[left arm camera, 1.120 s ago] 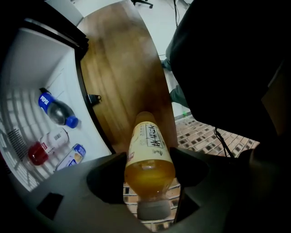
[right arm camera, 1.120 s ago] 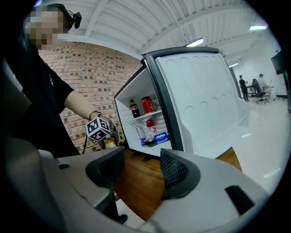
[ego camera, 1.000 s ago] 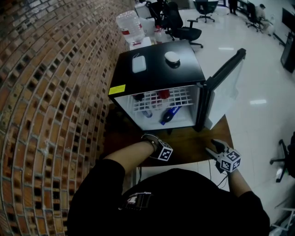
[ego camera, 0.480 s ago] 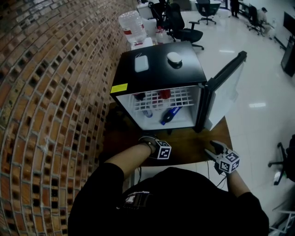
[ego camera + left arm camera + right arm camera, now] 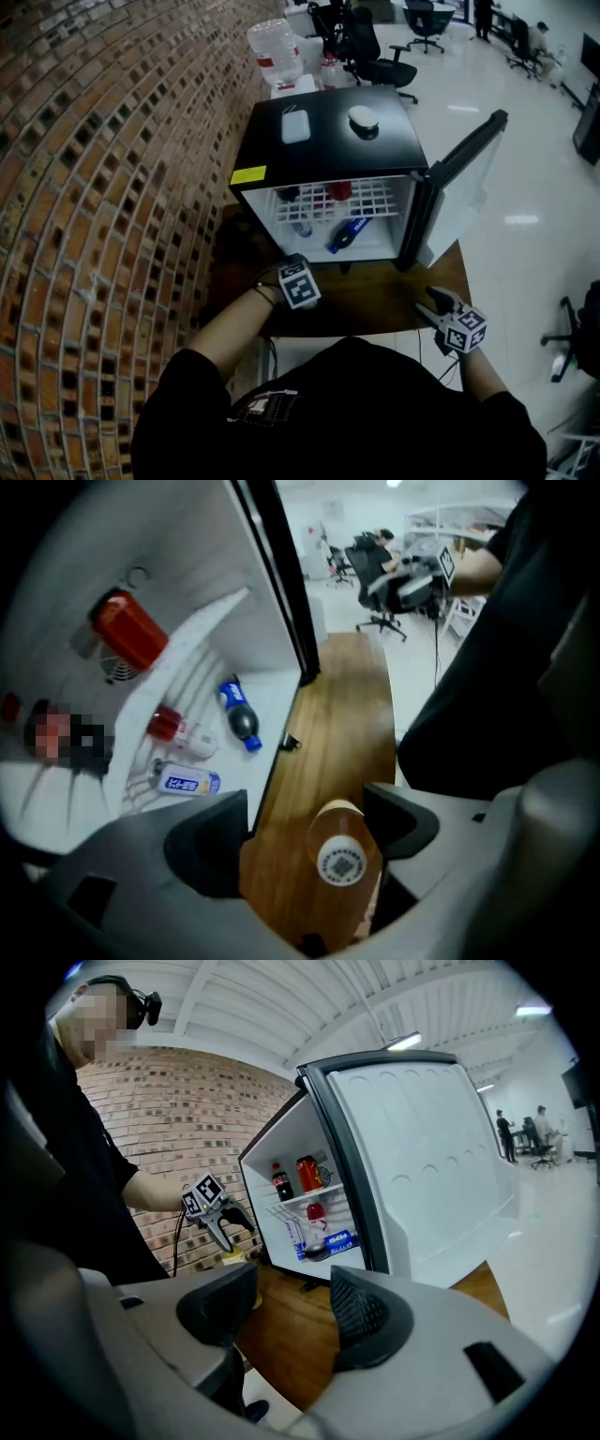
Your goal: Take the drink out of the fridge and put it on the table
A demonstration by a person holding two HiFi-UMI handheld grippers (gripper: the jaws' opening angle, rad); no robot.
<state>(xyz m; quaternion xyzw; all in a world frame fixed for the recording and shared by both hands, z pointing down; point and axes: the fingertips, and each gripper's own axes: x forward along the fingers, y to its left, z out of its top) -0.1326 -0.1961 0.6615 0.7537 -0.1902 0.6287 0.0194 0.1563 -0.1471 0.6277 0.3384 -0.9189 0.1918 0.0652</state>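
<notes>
Since a second ago the left tongs point(image 5: 306, 806) are sitting further toward ten o'clock in the head view, nearer the left front corner of the fridge point(image 5: 323, 141), and their jaws are opening. The right tongs point(image 5: 292, 1299) are hardly shifting, hanging at four o'clock off the near edge of the bench point(image 5: 375, 298). In the left gripper view the drink point(image 5: 342, 850), a small amber bottle with a white cap, is showing cap-first between the spreading jaws. The left pad is standing well clear of it and the right pad just beside it, so nothing seems to be pinching it. It looks to be standing upright on the wooden bench in front of the fridge (the head view is hiding it under the tongs). The right tongs are spread and empty, with only bench wood showing between them. The main work is therefore looking done: the drink is out and on the bench. What is remaining is lifting the left tongs clear without tipping the bottle. The door point(image 5: 464, 159) is standing open toward two o'clock, with a red can point(image 5: 337, 190) and a blue-capped bottle point(image 5: 347, 232) still inside.
</notes>
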